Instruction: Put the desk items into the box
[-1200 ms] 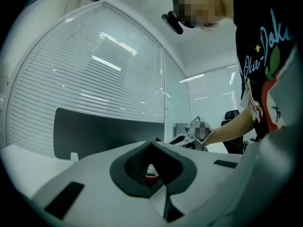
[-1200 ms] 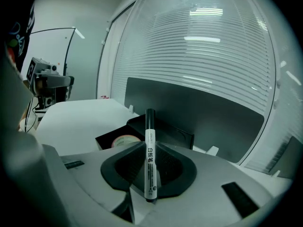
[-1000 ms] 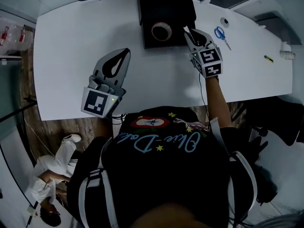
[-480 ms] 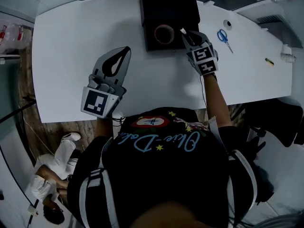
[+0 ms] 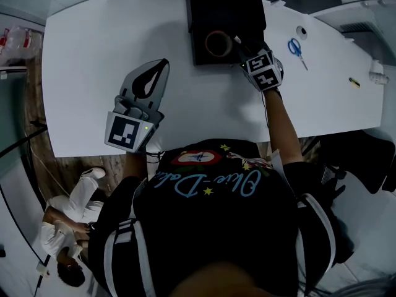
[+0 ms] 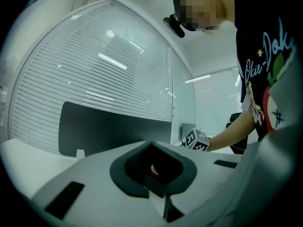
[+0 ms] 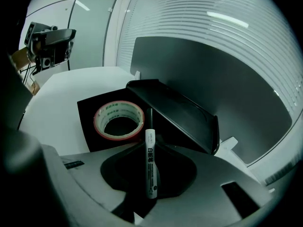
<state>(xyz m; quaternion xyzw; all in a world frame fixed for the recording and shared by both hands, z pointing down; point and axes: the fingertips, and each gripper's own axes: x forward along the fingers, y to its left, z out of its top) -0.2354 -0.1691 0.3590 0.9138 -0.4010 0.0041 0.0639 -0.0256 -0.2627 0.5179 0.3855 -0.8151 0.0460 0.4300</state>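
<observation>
holding a marker (image 7: pixel 150 164) clenched upright between its jaws, the right gripper (image 5: pixel 243 46) hangs over the black box (image 5: pixel 226 8) at the upper middle of the head view. the left gripper (image 5: pixel 159 70), at middle left over the desk (image 5: pixel 93 48), is closed on nothing. a tape roll (image 5: pixel 217 42) already lies in the box, while the marker is not yet dropped in. scissors (image 5: pixel 296 48) and two small items wait at the upper right.

The right gripper (image 5: pixel 242 44) holding the white marker pen (image 7: pixel 150 167) has dipped over the open black box (image 5: pixel 223 11), nearer the red-edged tape roll (image 5: pixel 218 43)
</observation>
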